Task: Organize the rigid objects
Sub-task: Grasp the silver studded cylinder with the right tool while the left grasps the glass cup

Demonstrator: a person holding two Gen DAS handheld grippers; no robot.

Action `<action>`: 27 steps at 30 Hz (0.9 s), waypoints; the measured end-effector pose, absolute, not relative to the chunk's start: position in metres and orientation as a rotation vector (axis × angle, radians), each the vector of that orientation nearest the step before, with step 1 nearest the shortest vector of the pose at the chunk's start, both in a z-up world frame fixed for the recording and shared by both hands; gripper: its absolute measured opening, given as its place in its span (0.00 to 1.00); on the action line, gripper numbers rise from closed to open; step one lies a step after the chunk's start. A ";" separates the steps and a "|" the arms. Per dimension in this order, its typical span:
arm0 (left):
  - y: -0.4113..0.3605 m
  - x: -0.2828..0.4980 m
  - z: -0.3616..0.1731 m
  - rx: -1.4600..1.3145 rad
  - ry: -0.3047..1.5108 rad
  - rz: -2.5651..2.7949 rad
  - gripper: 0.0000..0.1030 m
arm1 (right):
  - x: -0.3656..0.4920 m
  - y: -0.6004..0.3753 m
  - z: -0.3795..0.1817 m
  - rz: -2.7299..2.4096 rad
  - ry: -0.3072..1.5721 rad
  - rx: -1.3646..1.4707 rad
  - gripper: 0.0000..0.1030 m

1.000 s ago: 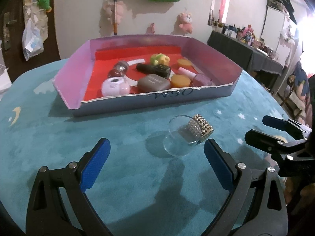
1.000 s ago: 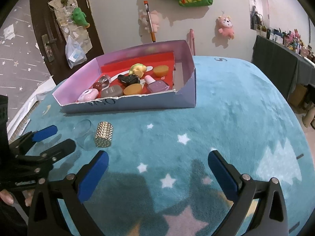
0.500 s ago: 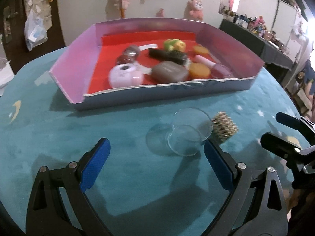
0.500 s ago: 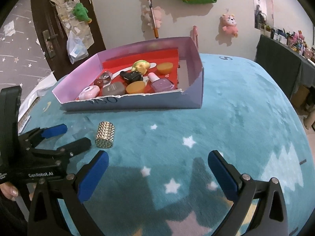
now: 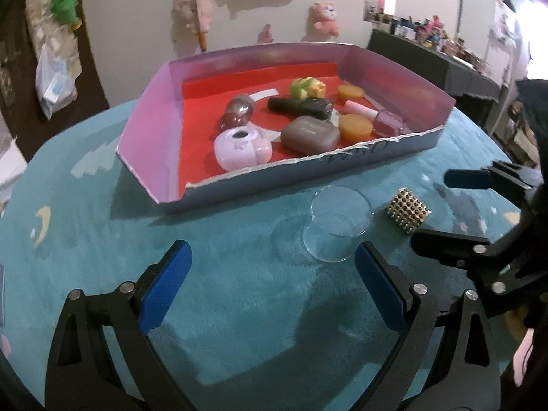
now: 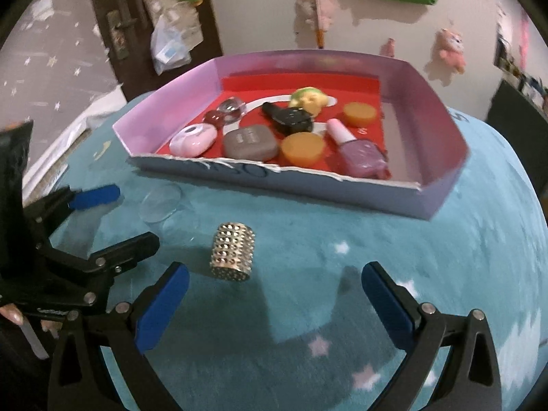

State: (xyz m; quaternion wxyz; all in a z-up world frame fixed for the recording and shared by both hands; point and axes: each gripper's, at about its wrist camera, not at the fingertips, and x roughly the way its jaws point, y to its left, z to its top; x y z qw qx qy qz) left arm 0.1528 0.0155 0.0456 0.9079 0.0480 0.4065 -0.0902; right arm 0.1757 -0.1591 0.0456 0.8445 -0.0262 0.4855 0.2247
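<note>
A pink cardboard box [image 5: 154,130] with a red floor holds several small items. It also shows in the right wrist view [image 6: 441,185]. A clear glass cup [image 5: 337,224] lies on its side on the teal cloth before the box, and shows faintly in the right wrist view [image 6: 161,202]. A studded silver cylinder [image 5: 408,209] lies to its right; in the right wrist view [image 6: 233,255] it stands just ahead of my right gripper [image 6: 274,304]. My left gripper [image 5: 270,287] is open and empty just short of the cup. My right gripper is open and empty.
The teal star-patterned cloth [image 6: 411,257] covers a round table. The right gripper [image 5: 455,209] shows at the right of the left wrist view, the left gripper [image 6: 113,215] at the left of the right wrist view. A dark door [image 6: 113,17] and a toy-hung wall stand behind.
The right gripper has moved forward and left toward the silver cylinder. The left gripper's view has shifted left; the cup and cylinder now sit farther right of it.
</note>
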 end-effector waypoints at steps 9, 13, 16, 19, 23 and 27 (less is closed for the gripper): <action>0.006 0.163 0.048 0.112 0.839 -0.301 0.83 | 0.183 -0.154 0.040 0.501 1.028 -0.113 0.86; 0.002 0.168 0.044 0.117 0.852 -0.320 0.68 | 0.183 -0.151 0.040 0.513 1.010 -0.143 0.77; -0.001 0.171 0.040 0.108 0.865 -0.340 0.59 | 0.183 -0.152 0.041 0.528 1.002 -0.137 0.74; -0.003 0.173 0.036 0.099 0.884 -0.349 0.56 | 0.180 -0.148 0.042 0.532 0.989 -0.156 0.69; 0.000 0.174 0.036 0.059 0.881 -0.371 0.51 | 0.175 -0.142 0.045 0.525 0.962 -0.200 0.69; -0.001 0.174 0.036 0.057 0.880 -0.372 0.51 | 0.173 -0.143 0.047 0.502 0.942 -0.202 0.67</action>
